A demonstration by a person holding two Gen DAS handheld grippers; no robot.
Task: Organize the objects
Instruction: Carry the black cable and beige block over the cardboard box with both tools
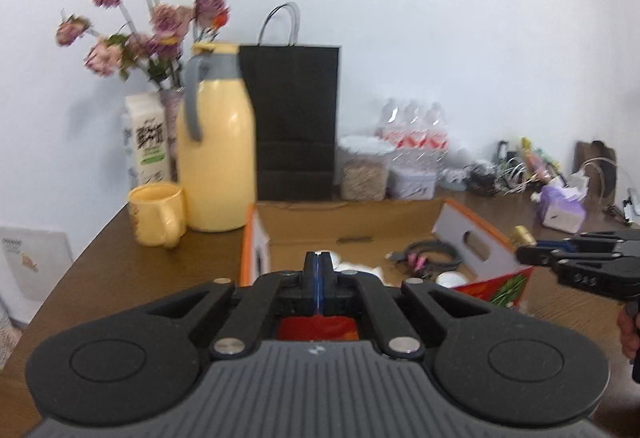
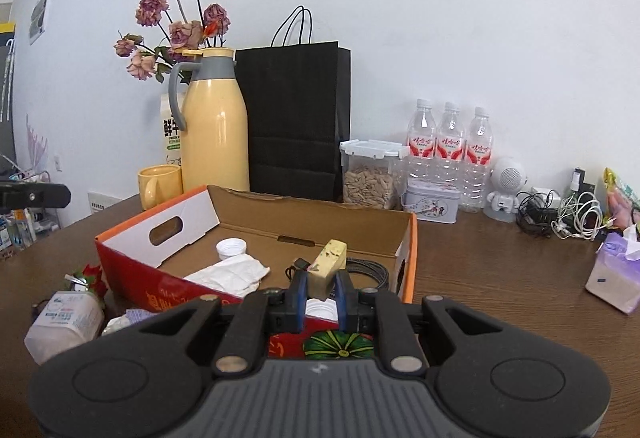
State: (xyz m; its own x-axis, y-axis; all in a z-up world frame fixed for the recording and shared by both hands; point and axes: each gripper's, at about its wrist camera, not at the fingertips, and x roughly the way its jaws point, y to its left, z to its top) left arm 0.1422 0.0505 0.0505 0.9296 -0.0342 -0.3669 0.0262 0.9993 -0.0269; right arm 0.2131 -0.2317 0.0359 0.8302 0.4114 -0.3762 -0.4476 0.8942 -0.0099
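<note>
Pinching a yellow sponge (image 2: 329, 267) upright between its pads, right gripper (image 2: 320, 294) jaws hang over the box (image 2: 256, 230). Left gripper (image 1: 318, 270) jaws fully closed, empty. Carton (image 2: 171, 136) reads "FRESH"; bottle labels unreadable.

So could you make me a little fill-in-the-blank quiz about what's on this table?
1. The right gripper is shut on a yellowish ____.
2. Behind the clear seed container stand ____ water bottles.
3. The yellow mug sits beside a yellow ____.
4. The crumpled white tissue lies inside the cardboard ____.

Missing words: sponge; three; thermos jug; box
</note>
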